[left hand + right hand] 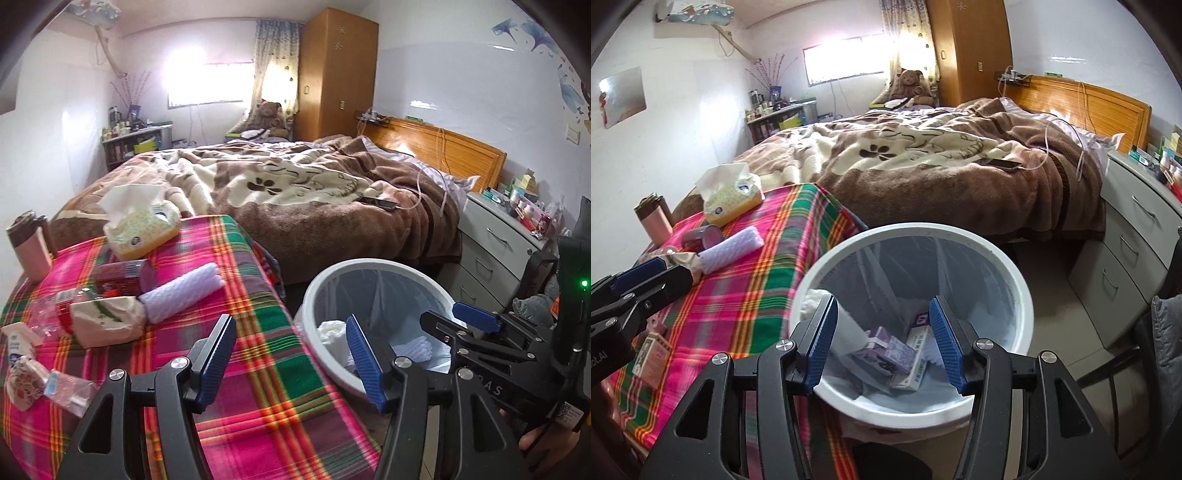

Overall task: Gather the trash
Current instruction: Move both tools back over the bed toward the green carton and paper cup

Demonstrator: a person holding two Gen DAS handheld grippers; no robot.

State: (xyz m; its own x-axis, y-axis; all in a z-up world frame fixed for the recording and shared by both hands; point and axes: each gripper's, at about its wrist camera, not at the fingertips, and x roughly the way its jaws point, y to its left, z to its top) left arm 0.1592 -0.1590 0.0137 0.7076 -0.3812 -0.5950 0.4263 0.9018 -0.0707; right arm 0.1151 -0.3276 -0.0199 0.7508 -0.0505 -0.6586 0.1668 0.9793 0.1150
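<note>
A white round bin (1021, 291) with a clear liner stands on the floor beside a table under a plaid cloth (258, 332). It holds a purple box (890, 349), a white box and white foam. My right gripper (884, 343) is open and empty right above the bin. My left gripper (291, 356) is open and empty over the table's right edge; the bin (314, 291) is to its right. On the cloth lie a white foam roll (184, 293), a crumpled wrapper (107, 321), a red packet (122, 277) and small wrappers (29, 376).
A tissue pack (144, 229) and a pink flask (29, 251) stand at the table's far side. A bed with a brown blanket (295, 192) lies behind. A grey drawer unit (495, 251) stands right of the bin. A chair (1160, 332) is at far right.
</note>
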